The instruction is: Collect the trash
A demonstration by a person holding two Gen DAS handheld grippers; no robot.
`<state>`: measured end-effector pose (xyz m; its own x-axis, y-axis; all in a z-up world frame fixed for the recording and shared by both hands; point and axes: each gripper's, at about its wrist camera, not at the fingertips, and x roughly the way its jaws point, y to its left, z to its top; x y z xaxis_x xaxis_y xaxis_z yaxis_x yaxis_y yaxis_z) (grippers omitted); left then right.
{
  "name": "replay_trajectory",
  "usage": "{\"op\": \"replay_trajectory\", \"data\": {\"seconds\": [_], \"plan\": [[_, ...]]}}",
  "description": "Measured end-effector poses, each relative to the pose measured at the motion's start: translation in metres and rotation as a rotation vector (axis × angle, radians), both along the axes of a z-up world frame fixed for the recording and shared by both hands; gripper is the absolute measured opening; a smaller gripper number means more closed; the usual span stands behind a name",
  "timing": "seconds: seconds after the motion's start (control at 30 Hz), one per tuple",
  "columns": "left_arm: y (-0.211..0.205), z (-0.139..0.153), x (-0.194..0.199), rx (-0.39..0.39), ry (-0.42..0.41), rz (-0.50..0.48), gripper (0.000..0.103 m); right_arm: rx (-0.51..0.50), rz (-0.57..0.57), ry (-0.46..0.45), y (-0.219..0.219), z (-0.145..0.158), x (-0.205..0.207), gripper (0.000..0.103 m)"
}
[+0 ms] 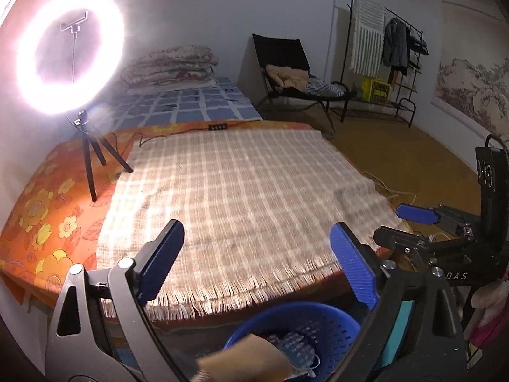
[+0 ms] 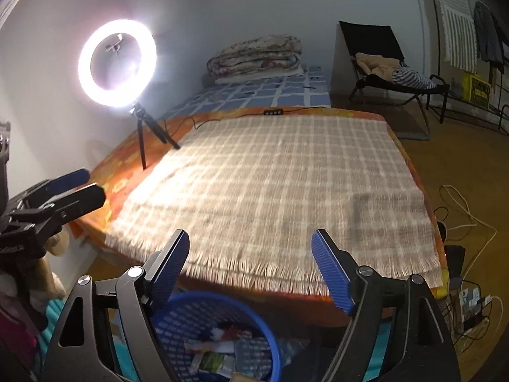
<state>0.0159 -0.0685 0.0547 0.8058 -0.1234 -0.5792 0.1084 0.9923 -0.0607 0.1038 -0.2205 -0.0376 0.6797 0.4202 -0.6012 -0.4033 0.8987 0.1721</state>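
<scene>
The blanket (image 2: 270,191) is coarse woven cloth with a fringed edge. The basket (image 2: 178,321) is perforated blue plastic, slightly glossy. Both grippers' fingers (image 1: 353,264) carry ribbed blue pads on matt black frames with shiny metal screws (image 2: 365,270).

At my three o'clock in the left wrist view, the right gripper (image 1: 404,226) body bears the pale letters "DAS", its start cut off. I can read no other text; the yellow crate (image 1: 377,89) print is illegible.
</scene>
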Motion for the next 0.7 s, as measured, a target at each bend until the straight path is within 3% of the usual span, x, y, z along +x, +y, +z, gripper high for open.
{"op": "replay_trajectory", "data": {"seconds": [0.7], "plan": [[0.011,-0.005,0.010,-0.021,0.021,0.102,0.102,-0.001,-0.023,0.001,0.007,0.001,0.008,0.080]]}}
